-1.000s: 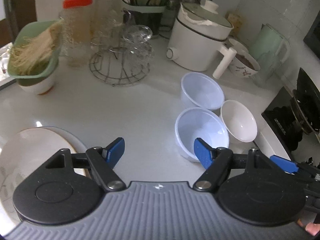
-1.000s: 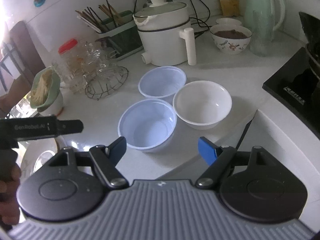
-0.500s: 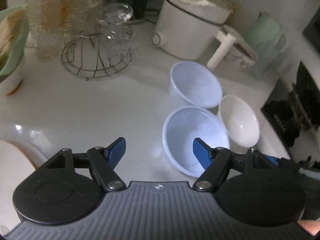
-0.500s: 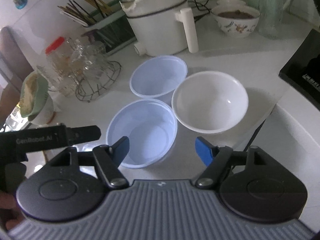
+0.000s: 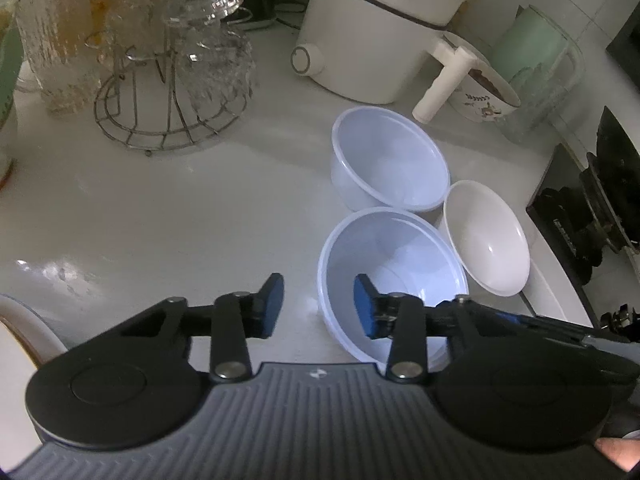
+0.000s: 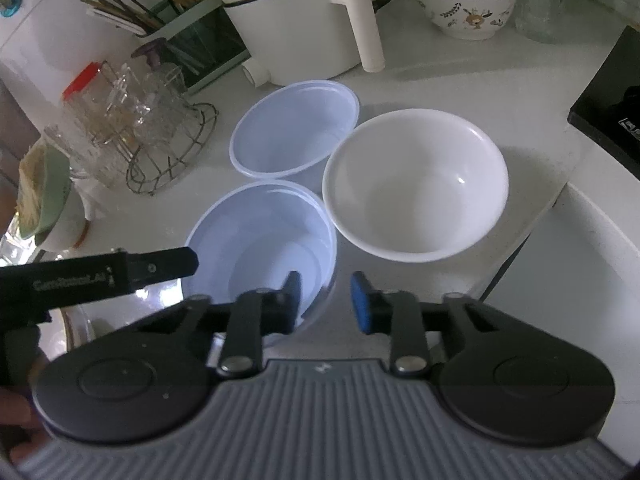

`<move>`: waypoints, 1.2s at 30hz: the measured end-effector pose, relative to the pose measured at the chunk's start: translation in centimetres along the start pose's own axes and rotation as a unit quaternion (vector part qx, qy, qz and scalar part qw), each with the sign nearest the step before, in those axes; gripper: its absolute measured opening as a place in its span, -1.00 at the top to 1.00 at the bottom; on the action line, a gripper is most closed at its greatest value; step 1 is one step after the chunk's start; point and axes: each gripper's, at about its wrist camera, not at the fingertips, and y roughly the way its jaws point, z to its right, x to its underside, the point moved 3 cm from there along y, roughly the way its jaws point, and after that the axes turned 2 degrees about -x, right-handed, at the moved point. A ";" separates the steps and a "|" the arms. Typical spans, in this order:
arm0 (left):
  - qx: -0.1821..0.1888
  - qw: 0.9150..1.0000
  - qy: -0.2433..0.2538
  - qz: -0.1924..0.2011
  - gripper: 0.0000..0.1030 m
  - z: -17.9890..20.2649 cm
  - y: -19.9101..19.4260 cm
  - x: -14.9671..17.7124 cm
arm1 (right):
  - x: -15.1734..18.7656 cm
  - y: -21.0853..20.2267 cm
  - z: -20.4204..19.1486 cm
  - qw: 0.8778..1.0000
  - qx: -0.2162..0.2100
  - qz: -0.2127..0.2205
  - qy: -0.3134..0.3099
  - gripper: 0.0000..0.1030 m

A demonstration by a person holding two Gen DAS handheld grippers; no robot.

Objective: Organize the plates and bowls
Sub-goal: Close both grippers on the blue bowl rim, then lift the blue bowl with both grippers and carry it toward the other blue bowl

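Observation:
Three empty bowls sit close together on the white counter. The near pale blue plastic bowl [image 5: 394,272] [image 6: 260,240] is closest to both grippers. A second pale blue bowl [image 5: 390,160] [image 6: 296,126] sits behind it, and a white ceramic bowl [image 5: 486,238] [image 6: 416,184] is to the right. My left gripper [image 5: 319,306] is open, its jaws either side of the near bowl's left rim. My right gripper [image 6: 325,302] is open, its jaws either side of that bowl's right rim. A plate edge [image 5: 24,320] shows at lower left.
A wire rack of glasses [image 5: 172,80] [image 6: 160,136] stands at the back left. A white electric pot [image 5: 372,36] [image 6: 296,20], a patterned bowl [image 6: 466,4] and a green kettle [image 5: 536,60] stand behind. A black stove [image 5: 588,208] lies at the right.
Both grippers have moved forward and down to the near blue bowl, and both have narrowed their opening around its rim. The bowls have not moved.

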 end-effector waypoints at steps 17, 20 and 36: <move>-0.001 1.000 -0.019 0.015 0.26 -2.1 -3.5 1.0 | -0.3 -1.0 -3.4 0.998 -0.045 0.000 -0.040 0.70; -0.013 0.999 -0.032 0.020 0.26 -3.3 -4.6 1.2 | -0.2 -1.0 -4.8 0.997 -0.059 -0.001 -0.052 0.70; -0.060 0.996 -0.066 0.008 0.24 -7.1 -4.5 3.2 | 1.3 1.7 -8.3 0.991 -0.088 -0.026 -0.093 0.70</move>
